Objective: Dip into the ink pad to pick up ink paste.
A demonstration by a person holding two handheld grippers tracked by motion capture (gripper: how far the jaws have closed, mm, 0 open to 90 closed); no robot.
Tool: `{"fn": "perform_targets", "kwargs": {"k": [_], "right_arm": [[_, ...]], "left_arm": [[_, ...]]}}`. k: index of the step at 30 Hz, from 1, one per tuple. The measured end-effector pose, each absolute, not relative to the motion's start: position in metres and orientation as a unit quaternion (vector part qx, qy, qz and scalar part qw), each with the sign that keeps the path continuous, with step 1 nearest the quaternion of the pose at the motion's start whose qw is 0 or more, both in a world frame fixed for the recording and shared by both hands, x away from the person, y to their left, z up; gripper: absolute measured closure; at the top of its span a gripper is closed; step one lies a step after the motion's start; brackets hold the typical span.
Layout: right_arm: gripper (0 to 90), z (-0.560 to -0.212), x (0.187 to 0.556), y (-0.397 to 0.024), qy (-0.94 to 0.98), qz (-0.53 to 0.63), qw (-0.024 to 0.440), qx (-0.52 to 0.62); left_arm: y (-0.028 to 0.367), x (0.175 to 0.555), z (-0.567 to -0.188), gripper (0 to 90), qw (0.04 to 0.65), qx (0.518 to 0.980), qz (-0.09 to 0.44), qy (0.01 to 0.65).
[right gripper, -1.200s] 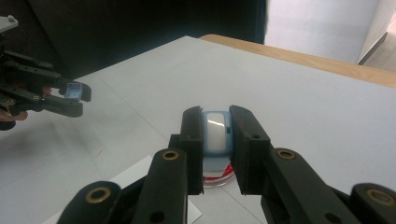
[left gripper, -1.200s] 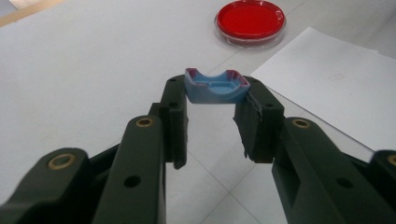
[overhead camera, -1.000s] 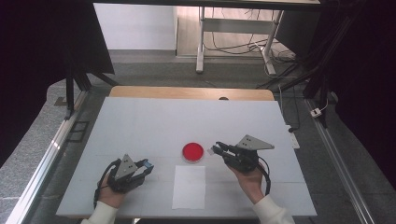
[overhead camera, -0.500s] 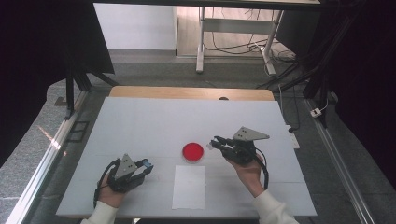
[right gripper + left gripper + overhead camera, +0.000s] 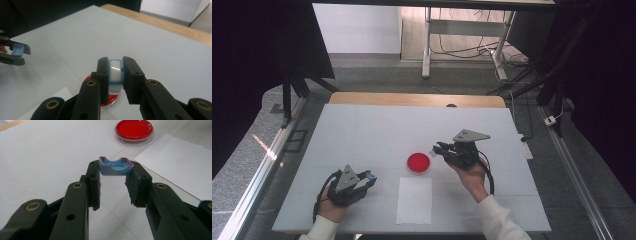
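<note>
Round red-filled clear plastic dish (image 5: 418,162) sits on the white surface (image 5: 362,130), just ahead of your right fingers. Change: your right gripper (image 5: 438,147) has lifted and drifted farther across the surface since a second ago; your left gripper (image 5: 371,176) has held its place. Judgement: the right piece is being carried toward the dish.

Right fingers clamp a pale blue capsule-shaped piece (image 5: 115,71). Left fingers grip a blue trough-shaped plastic piece (image 5: 115,166) at their tips.

Count: one dish, two blue pieces, one white paper sheet (image 5: 414,200).
</note>
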State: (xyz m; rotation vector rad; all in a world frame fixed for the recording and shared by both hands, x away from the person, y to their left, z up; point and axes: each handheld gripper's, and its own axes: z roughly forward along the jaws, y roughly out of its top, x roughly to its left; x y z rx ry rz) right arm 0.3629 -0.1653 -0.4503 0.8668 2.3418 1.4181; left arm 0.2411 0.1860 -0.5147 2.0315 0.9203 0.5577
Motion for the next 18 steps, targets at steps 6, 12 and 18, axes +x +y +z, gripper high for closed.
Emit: {"fn": "perform_targets", "kwargs": {"k": [6, 12, 18], "right_arm": [[75.3, -0.454, 0.371, -0.151, 0.817, 0.480, 0.116, 0.296], [75.3, -0.460, 0.374, -0.137, 0.829, 0.470, 0.110, 0.282], [75.3, -0.468, 0.376, -0.130, 0.847, 0.447, 0.106, 0.269]], "left_arm": [[0.187, 0.241, -0.515, 64.8, 0.409, 0.806, 0.221, 0.367], [0.186, 0.241, -0.515, 64.8, 0.408, 0.807, 0.220, 0.367], [0.185, 0.241, -0.515, 64.8, 0.407, 0.809, 0.220, 0.364]]}}
